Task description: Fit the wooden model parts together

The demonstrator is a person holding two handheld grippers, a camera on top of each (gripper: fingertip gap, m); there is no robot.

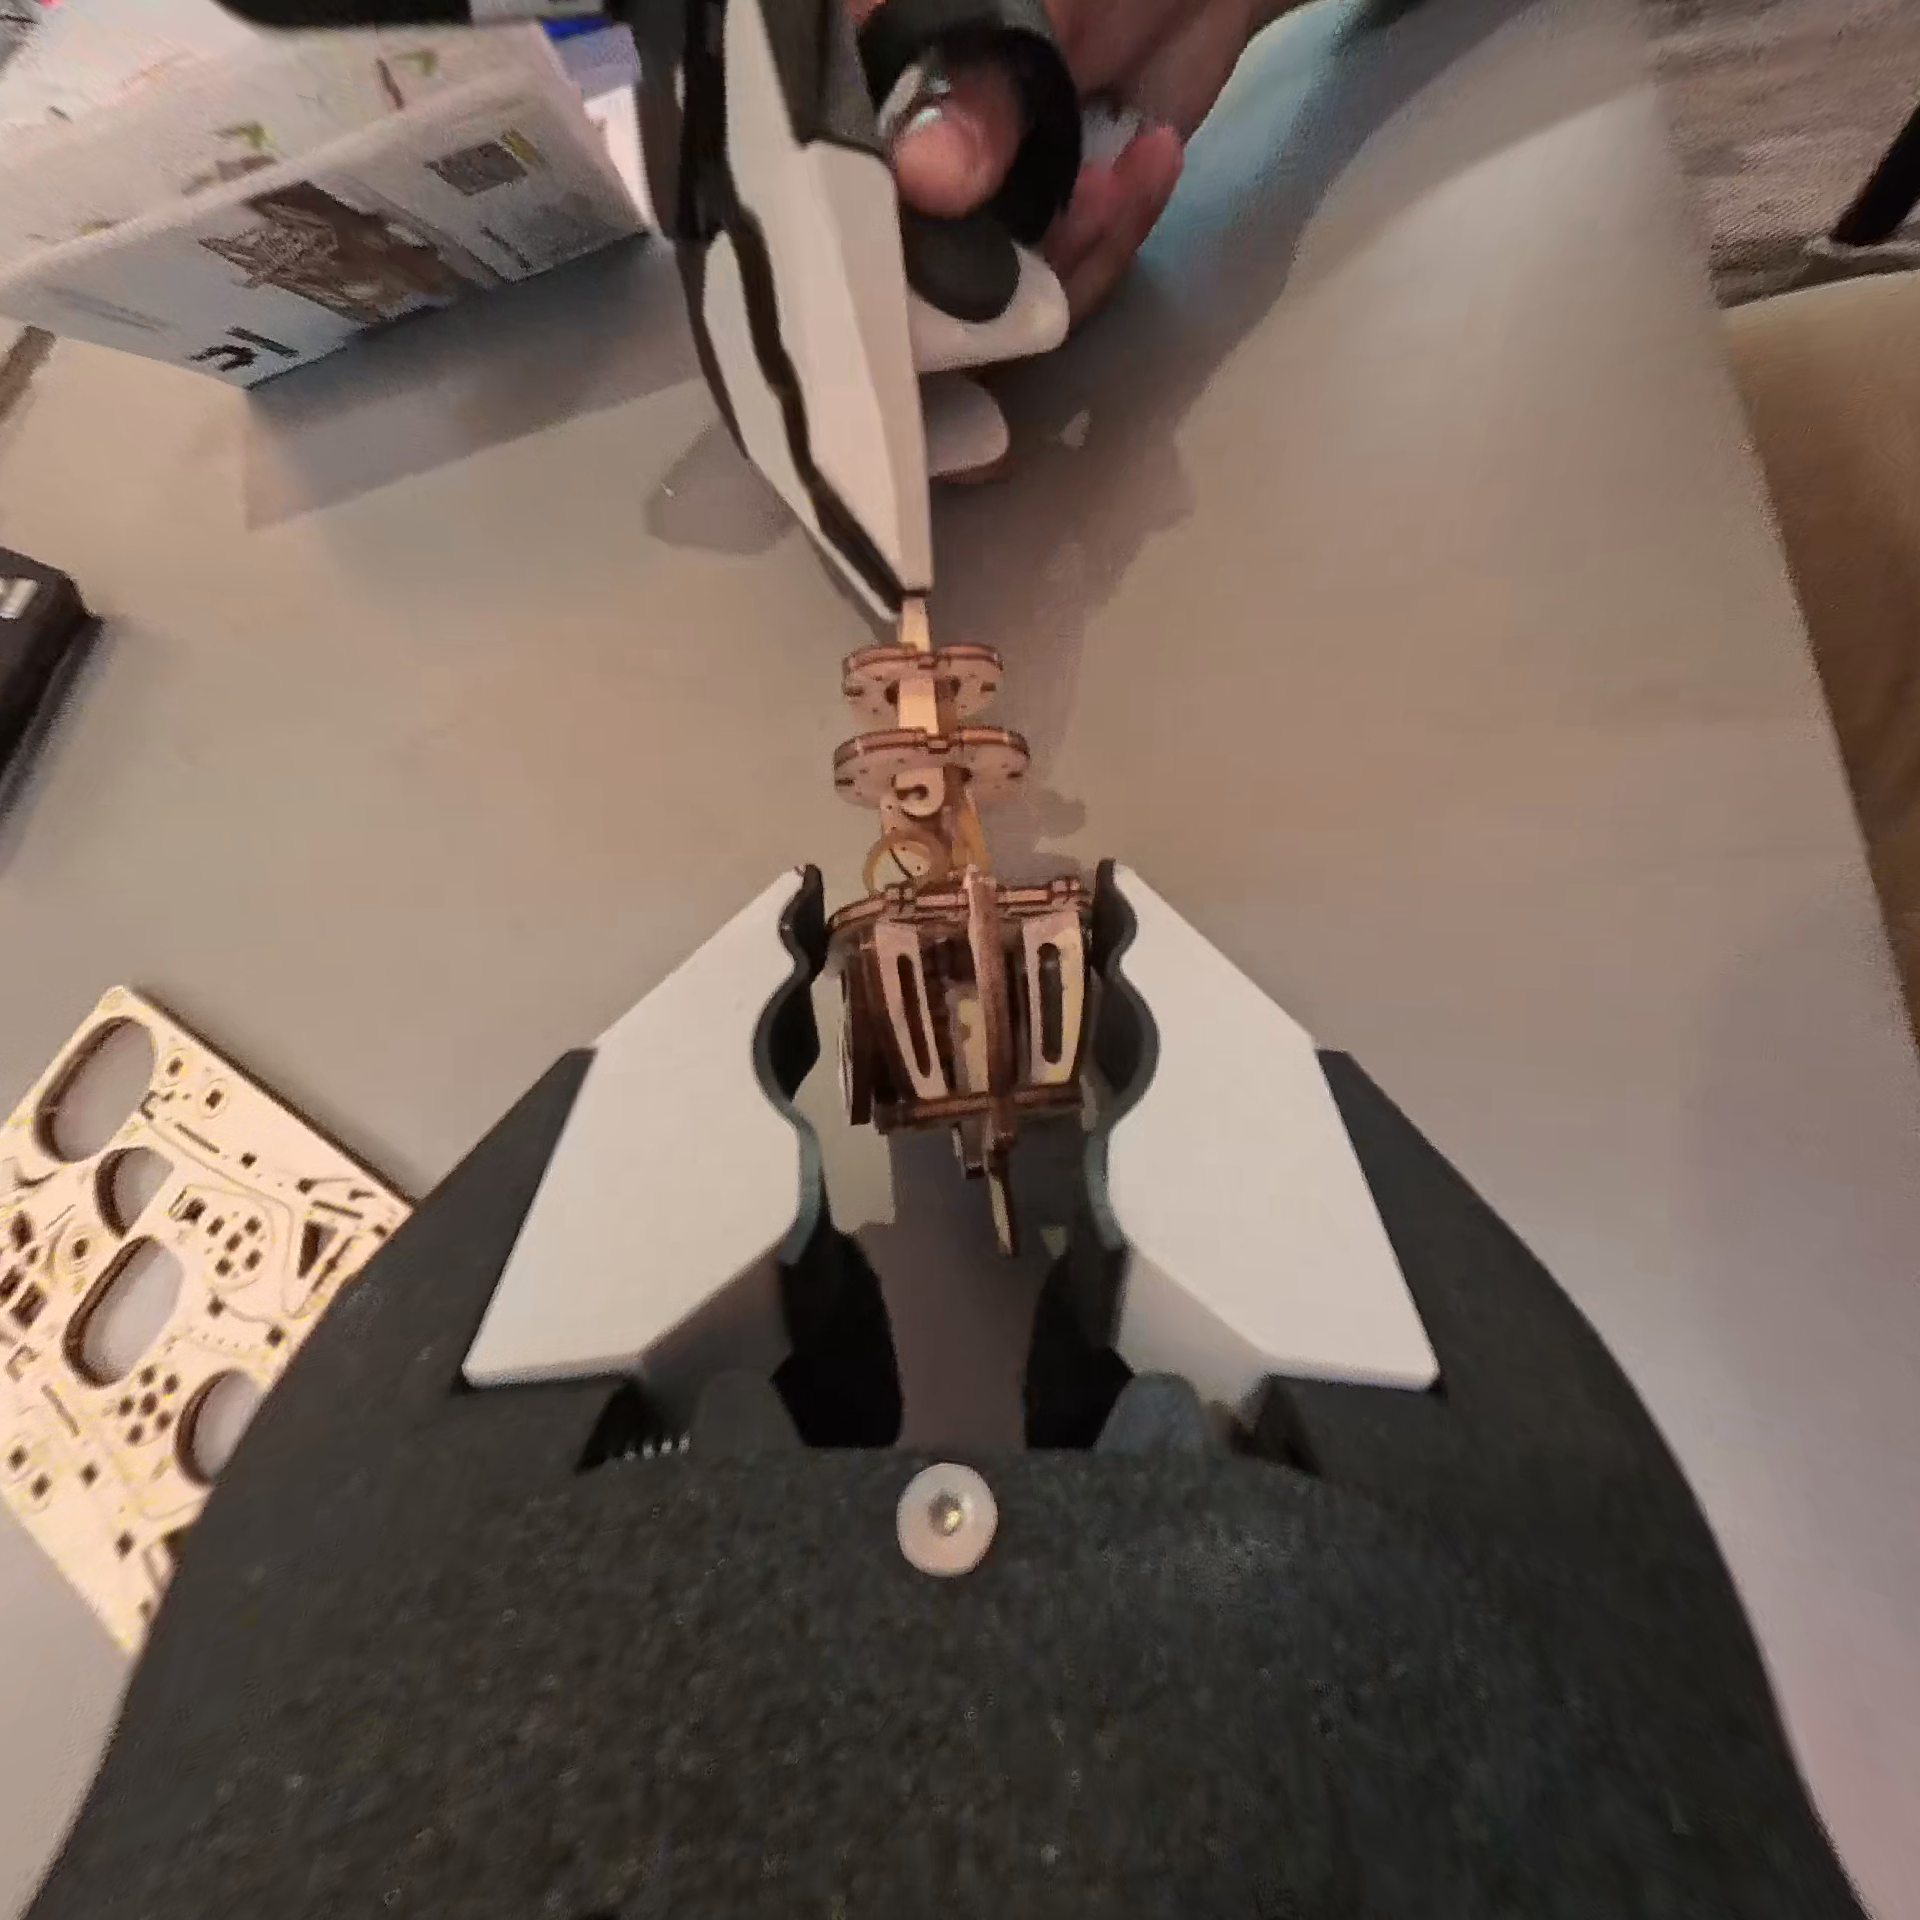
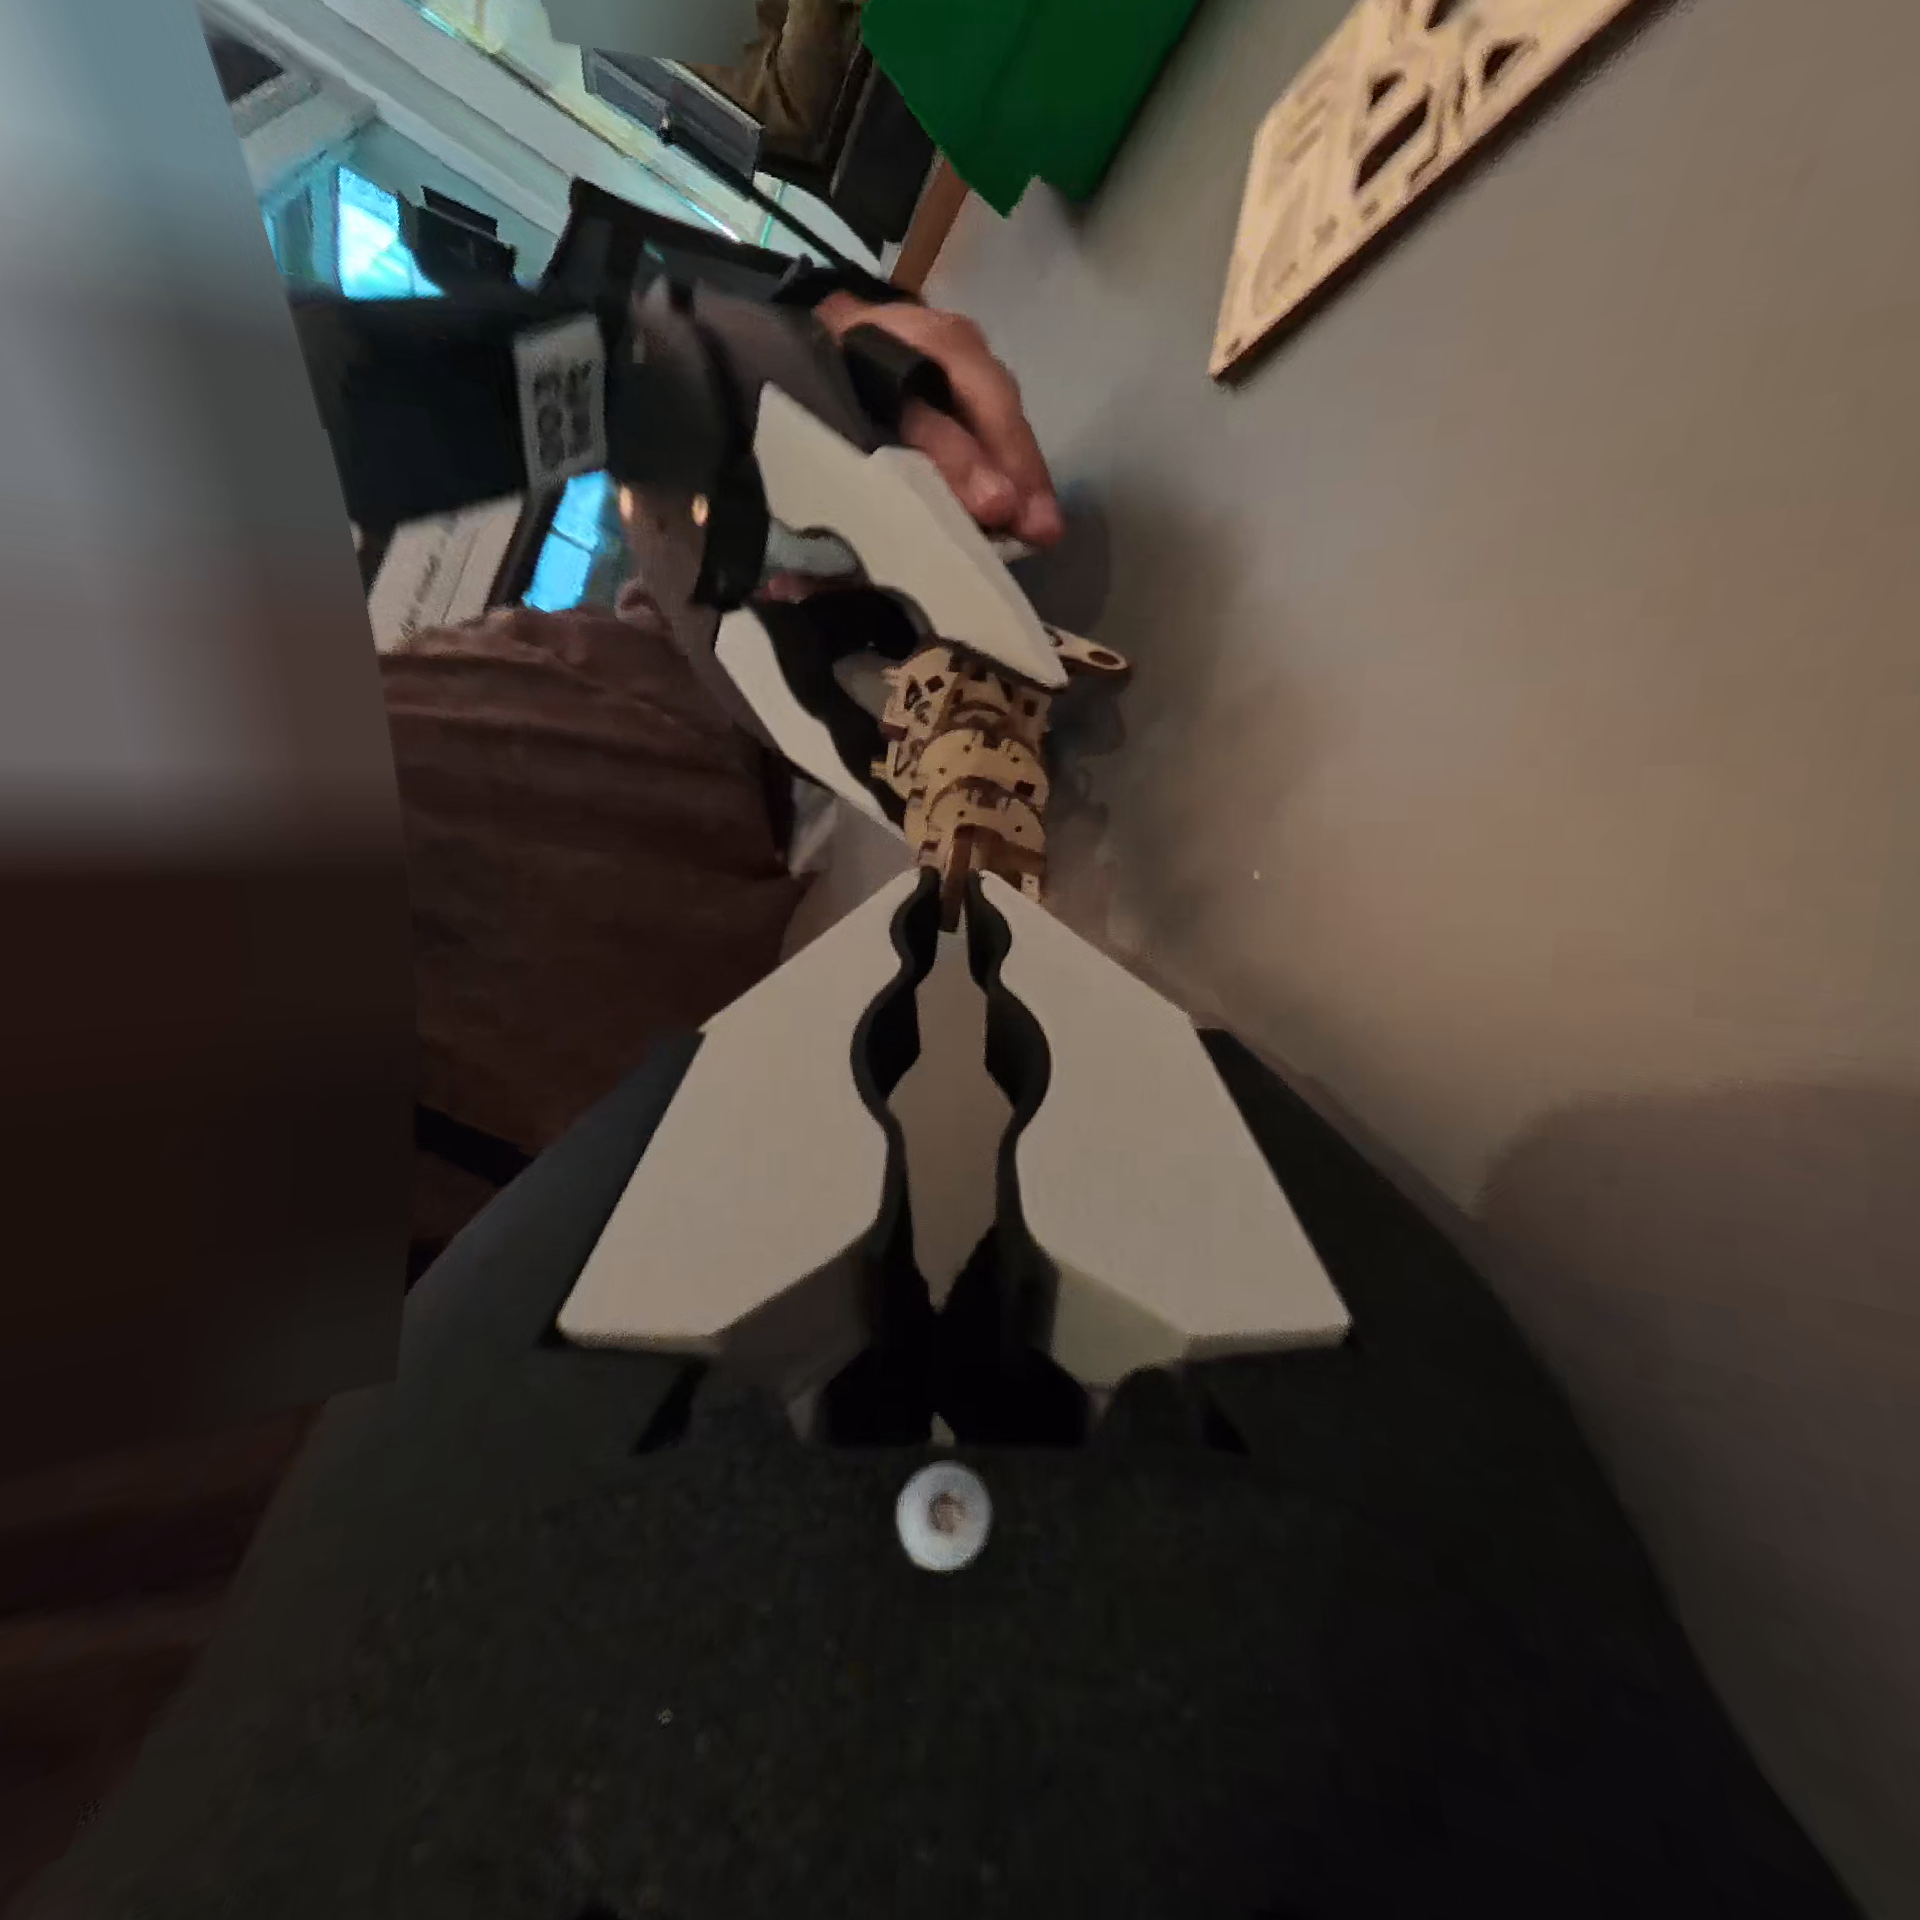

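Note:
A small wooden model [image 1: 961, 1008] made of laser-cut parts is held above the grey table [image 1: 1403, 831]. My left gripper [image 1: 956, 904] is shut on its blocky body. A thin wooden stem [image 1: 920, 707] with two flat lobed plates sticks out from it, away from me. My right gripper [image 1: 904, 597] comes in from the top of the left wrist view and is shut on the tip of that stem. In the right wrist view the right gripper [image 2: 948, 883] pinches the stem end [image 2: 951, 868], with the model [image 2: 966, 758] and the left gripper [image 2: 935, 623] beyond it.
A punched-out wooden parts sheet [image 1: 156, 1278] lies at the left of the table and also shows in the right wrist view [image 2: 1382, 156]. A folded paper instruction sheet [image 1: 281, 187] lies at the far left. A dark box [image 1: 31, 665] sits at the left edge. A hand [image 1: 1039, 156] holds the right gripper. The grippers' ends are close to 5 cm from one another.

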